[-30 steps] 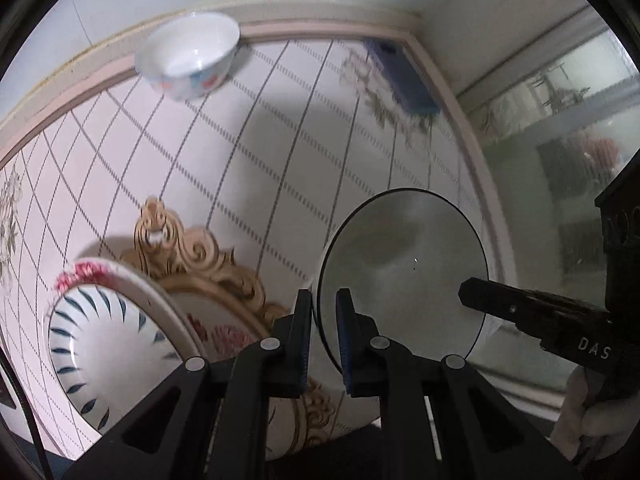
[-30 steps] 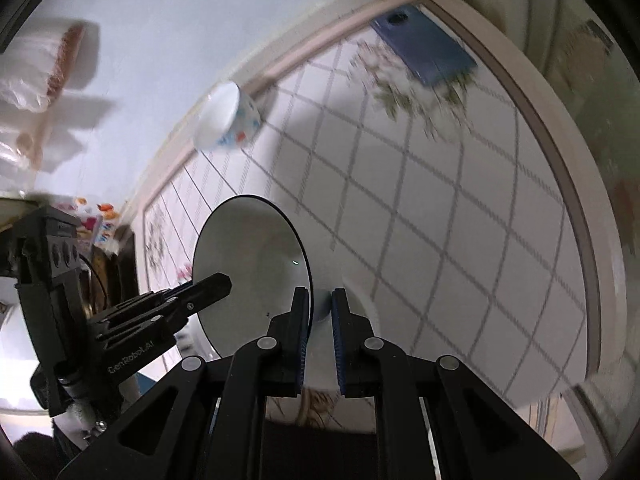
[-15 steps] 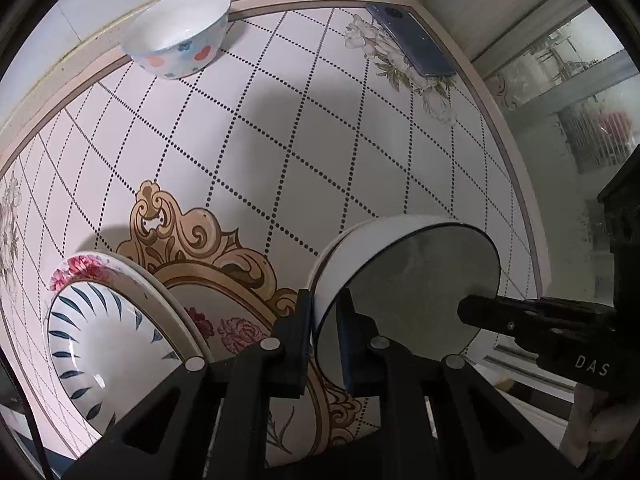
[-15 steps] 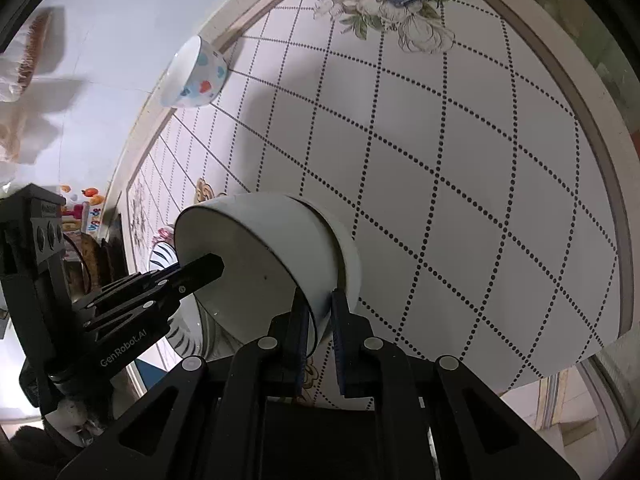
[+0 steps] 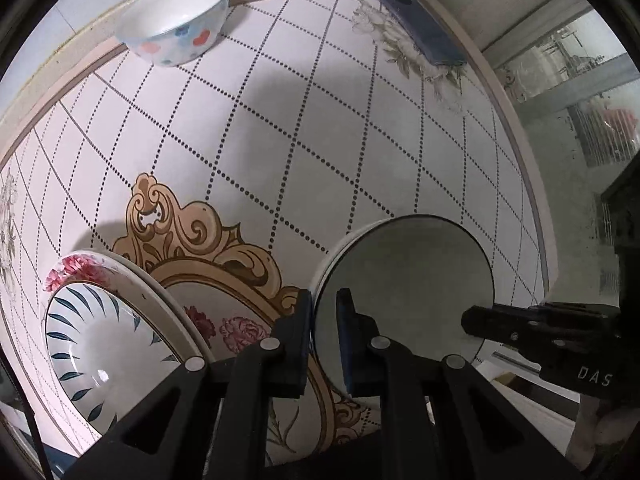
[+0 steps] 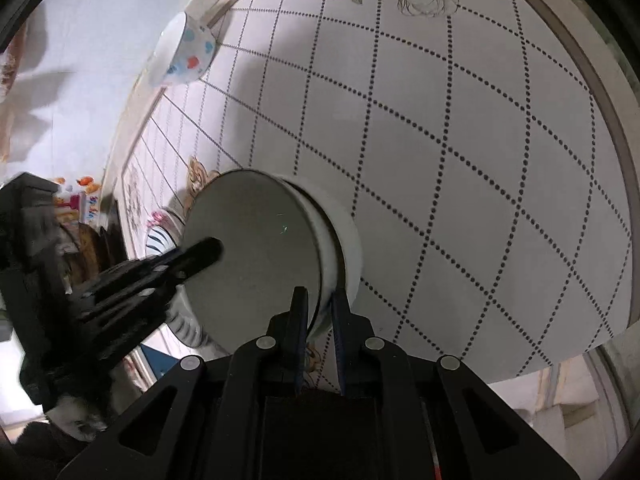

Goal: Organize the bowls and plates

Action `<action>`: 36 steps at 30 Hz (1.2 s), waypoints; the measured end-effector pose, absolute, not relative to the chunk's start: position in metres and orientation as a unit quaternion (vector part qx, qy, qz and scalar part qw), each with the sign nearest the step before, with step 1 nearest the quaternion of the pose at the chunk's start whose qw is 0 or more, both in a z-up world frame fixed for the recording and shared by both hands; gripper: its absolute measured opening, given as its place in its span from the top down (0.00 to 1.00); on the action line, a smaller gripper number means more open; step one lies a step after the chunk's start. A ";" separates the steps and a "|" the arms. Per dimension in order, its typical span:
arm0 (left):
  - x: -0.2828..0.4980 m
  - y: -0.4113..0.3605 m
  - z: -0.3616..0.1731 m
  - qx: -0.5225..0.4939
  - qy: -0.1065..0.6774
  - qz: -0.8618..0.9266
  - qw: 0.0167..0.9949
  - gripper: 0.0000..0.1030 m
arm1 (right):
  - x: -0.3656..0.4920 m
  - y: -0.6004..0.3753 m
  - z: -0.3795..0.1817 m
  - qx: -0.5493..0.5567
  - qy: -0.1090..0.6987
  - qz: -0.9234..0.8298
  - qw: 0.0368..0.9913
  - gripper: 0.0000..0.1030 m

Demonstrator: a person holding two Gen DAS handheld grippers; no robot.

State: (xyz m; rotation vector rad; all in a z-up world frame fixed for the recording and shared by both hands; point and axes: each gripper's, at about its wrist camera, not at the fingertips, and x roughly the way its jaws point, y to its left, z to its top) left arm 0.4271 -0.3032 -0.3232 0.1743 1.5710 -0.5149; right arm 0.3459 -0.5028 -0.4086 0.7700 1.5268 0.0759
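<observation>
A white bowl with a dark rim [image 5: 404, 280] is held over the tiled table, tilted on its side. My left gripper [image 5: 324, 300] is shut on its near rim. My right gripper [image 6: 320, 300] is shut on the opposite rim of the same bowl [image 6: 256, 256], and it shows as black fingers [image 5: 520, 328] at the right in the left wrist view. A blue-leaf bowl [image 5: 100, 344] sits in a floral plate [image 5: 160, 284] at the lower left. A white bowl with coloured spots [image 5: 176, 20] stands at the far edge.
A blue phone [image 5: 420, 28] lies at the table's far right corner. The table edge [image 5: 532, 208] runs down the right side, with glass beyond it. A wall borders the far side.
Both grippers have carried the white bowl lower and closer to the table, and its tilt has changed. The spotted bowl and the plate stack have not moved.
</observation>
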 end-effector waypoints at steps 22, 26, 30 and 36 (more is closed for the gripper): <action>0.689 -0.225 -0.355 -0.077 0.662 -0.084 0.741 0.87 | 0.662 -0.458 -0.433 0.322 0.630 0.085 0.702 0.81; 0.682 -0.241 -0.350 -0.042 0.650 -0.088 0.753 0.90 | 0.663 -0.455 -0.430 0.306 0.628 0.074 0.712 0.85; 0.661 -0.244 -0.330 -0.040 0.638 -0.097 0.763 0.90 | 0.654 -0.459 -0.416 0.309 0.624 0.069 0.715 0.85; 0.609 -0.256 -0.275 -0.031 0.616 -0.146 0.773 0.90 | 0.596 -0.471 -0.352 0.299 0.598 0.071 0.740 0.85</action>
